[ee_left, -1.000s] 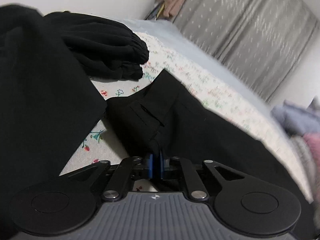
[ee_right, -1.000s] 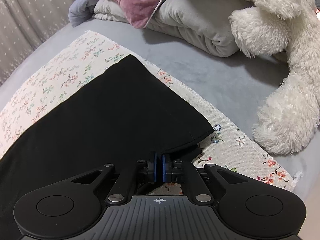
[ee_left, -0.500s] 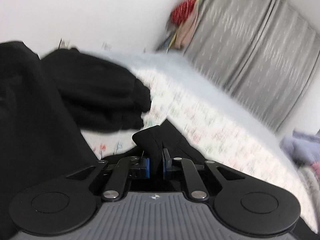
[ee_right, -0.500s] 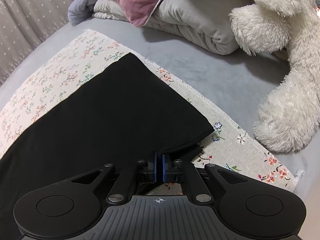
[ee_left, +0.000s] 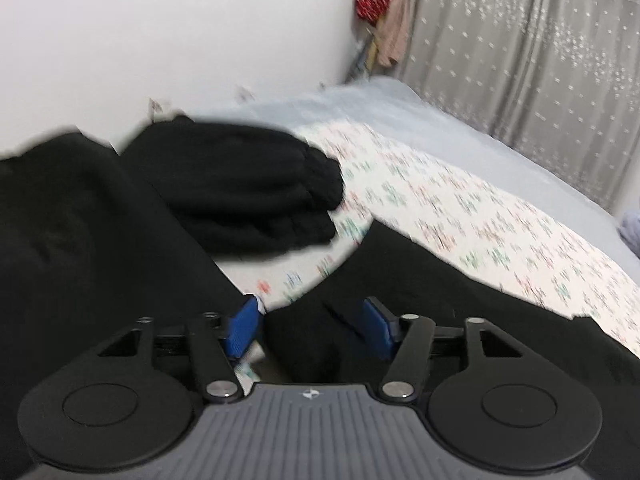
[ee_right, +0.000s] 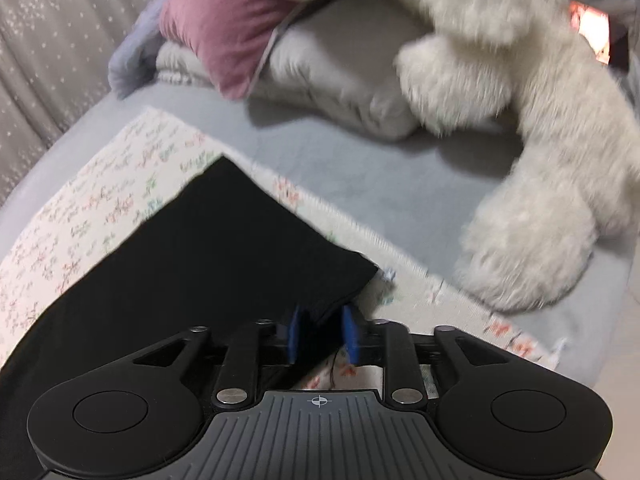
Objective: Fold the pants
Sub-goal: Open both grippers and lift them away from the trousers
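Observation:
Black pants (ee_left: pixel 420 292) lie flat on a floral cloth (ee_left: pixel 460 200) spread over the bed. In the left wrist view their waist end sits between the blue pads of my left gripper (ee_left: pixel 314 326), whose jaws are opening wide and no longer press the fabric. In the right wrist view the leg end of the pants (ee_right: pixel 208 256) reaches toward me. My right gripper (ee_right: pixel 322 334) is opening too, its pads apart with the hem corner loose between them.
A folded pile of black clothes (ee_left: pixel 248 188) and more black fabric (ee_left: pixel 80 248) lie at the left. A white plush toy (ee_right: pixel 540 152), a pink pillow (ee_right: pixel 224 28) and a grey folded blanket (ee_right: pixel 340 80) lie beyond the cloth's edge. Grey curtains (ee_left: pixel 540 52) hang behind.
Both grippers were shut on the pants; both have now opened and let the fabric go. The left gripper rose and tipped up, so more wall and curtain show.

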The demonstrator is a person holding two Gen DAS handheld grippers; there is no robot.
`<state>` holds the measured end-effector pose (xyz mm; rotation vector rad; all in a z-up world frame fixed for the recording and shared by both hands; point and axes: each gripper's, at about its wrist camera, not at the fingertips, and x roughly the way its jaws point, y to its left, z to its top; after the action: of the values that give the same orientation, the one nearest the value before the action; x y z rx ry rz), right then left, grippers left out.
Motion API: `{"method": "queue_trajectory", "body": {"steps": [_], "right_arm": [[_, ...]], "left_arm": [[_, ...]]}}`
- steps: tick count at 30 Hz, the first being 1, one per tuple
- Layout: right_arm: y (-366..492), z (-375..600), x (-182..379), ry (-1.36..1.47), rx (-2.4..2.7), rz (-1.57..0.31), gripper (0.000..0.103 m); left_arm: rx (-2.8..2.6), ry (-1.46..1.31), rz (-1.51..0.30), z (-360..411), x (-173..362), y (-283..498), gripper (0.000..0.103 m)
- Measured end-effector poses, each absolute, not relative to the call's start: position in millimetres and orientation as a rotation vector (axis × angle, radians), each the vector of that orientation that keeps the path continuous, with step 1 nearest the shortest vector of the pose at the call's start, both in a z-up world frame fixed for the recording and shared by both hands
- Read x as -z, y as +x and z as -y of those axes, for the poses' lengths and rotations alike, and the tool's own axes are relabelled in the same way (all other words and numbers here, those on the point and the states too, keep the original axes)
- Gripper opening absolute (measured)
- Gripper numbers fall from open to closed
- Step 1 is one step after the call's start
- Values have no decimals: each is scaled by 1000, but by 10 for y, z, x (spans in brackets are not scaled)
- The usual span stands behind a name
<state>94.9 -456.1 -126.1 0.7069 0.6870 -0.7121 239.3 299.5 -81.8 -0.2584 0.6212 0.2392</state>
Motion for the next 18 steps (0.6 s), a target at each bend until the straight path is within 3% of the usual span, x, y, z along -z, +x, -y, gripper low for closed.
{"method": "queue_trajectory", "body": {"steps": [4,8,18], "right_arm": [[985,4466,1121,571,739,-647,30],[1104,4323,961,361,762,-612,51],[2044,4533,810,485,496,-672,54]], "left_arm": [[-303,-228,-591,-2875,567,2456,79],[-196,-211,-583,-2597,396,2707,82],[222,-84,-754,-1027,562,3787,83]]}}
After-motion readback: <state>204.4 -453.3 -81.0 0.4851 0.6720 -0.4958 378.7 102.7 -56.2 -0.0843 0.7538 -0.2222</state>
